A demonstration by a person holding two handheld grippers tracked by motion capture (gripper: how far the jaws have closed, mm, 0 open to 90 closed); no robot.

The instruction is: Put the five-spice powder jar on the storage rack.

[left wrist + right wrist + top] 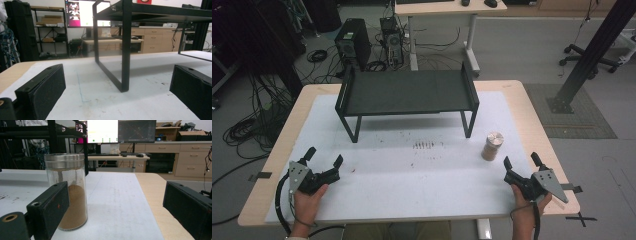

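Glass jar (493, 145) (upright) just ahead, right hand-held gripper (520, 164).

A fixed camera looks forward and down from above the table's (412, 165) near edge. The left gripper's camera sits low near the table's left, facing the far black rack (125, 50). The right gripper's camera, equally low, faces a spice jar (67, 192) close by; both share the rack.

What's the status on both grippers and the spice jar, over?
Left gripper open, empty, resting near the table's front left. Right gripper open, empty, just short of the spice jar. Jar upright, lid on, right of the black rack. Path clear.
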